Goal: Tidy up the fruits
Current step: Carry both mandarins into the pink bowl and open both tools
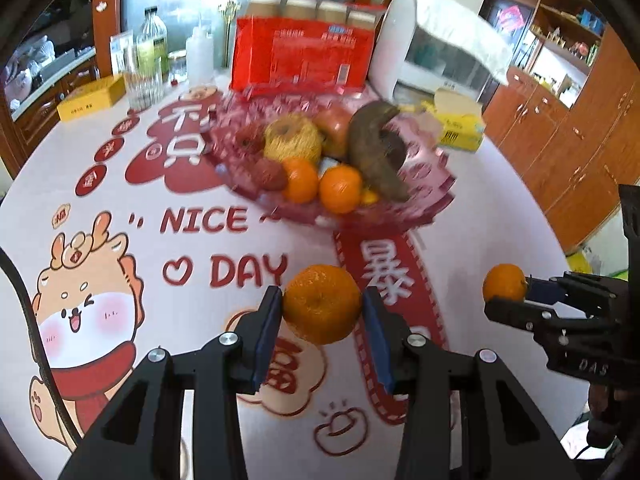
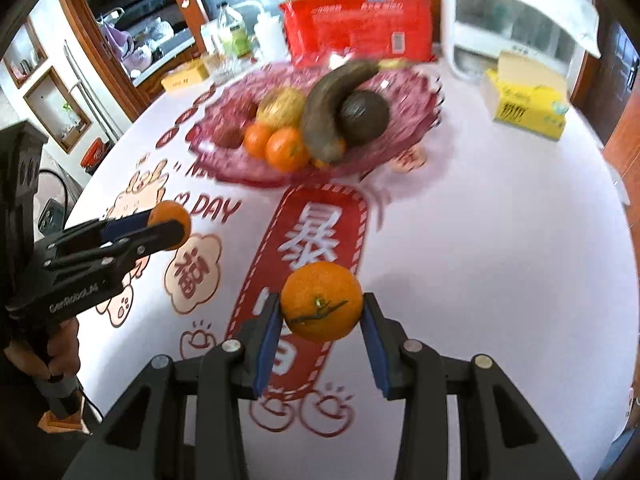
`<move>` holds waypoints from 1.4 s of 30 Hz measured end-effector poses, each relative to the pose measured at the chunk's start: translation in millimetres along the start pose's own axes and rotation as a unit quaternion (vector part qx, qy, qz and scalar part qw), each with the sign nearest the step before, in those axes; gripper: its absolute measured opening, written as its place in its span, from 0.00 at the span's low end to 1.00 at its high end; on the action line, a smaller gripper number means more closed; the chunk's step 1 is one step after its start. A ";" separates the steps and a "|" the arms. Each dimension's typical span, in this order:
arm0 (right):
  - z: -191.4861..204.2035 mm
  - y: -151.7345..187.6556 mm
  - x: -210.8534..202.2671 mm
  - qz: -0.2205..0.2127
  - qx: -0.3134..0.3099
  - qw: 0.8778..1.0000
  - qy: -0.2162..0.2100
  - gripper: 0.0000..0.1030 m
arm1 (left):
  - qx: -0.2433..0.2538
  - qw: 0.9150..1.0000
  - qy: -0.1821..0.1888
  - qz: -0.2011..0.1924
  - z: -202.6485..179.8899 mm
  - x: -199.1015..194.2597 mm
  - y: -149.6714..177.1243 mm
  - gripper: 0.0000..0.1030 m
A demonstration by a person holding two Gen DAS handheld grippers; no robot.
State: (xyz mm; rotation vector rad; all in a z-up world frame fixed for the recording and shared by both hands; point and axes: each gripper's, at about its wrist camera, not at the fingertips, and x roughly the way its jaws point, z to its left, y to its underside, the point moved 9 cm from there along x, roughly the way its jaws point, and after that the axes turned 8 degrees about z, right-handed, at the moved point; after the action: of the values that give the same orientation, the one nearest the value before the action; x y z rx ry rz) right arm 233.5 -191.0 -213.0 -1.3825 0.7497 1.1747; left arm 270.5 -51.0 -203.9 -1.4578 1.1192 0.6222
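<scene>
My left gripper (image 1: 322,309) is shut on an orange mandarin (image 1: 322,305), held above the tablecloth; it also shows in the right wrist view (image 2: 170,226) at the left. My right gripper (image 2: 321,307) is shut on a second mandarin with a stem (image 2: 321,301); it shows in the left wrist view (image 1: 505,288) at the right. Ahead stands a pink glass fruit bowl (image 1: 424,204) (image 2: 408,92) holding two mandarins (image 1: 340,188), a brown banana (image 1: 376,148), apples, a yellow netted fruit (image 1: 292,138), a lychee and an avocado (image 2: 365,116).
Behind the bowl stand a red carton (image 1: 304,56), a white appliance (image 1: 432,52), a yellow tissue box (image 1: 460,124), bottles and a glass (image 1: 152,52) and a yellow box (image 1: 90,98). Wooden cabinets line the right (image 1: 580,152). The round table carries a printed cloth (image 1: 160,264).
</scene>
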 end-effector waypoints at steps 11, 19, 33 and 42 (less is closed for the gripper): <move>-33.2 -48.2 -33.7 -0.069 -0.015 0.997 0.028 0.38 | 0.010 0.998 -0.022 -0.061 -17.9 -26.4 -37.8 0.39; -40.4 -98.1 -45.4 -0.106 -0.011 0.994 0.034 0.39 | 0.019 0.993 -0.052 -0.104 -5.4 -52.2 -78.2 0.39; -17.4 -127.8 -22.2 -0.100 -0.016 0.995 -0.001 0.39 | 0.010 0.995 -0.053 -0.089 11.3 -35.9 -105.2 0.39; -16.1 -126.3 9.4 -0.066 -0.004 0.998 -0.009 0.39 | 0.014 0.998 -0.035 -0.046 10.1 2.6 -100.8 0.39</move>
State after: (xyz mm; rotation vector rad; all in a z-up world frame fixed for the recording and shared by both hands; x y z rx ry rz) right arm 356.8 -182.0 -181.4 -1.4046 0.6316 1.0867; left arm 363.3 -51.3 -163.1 -1.4441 0.9970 0.5853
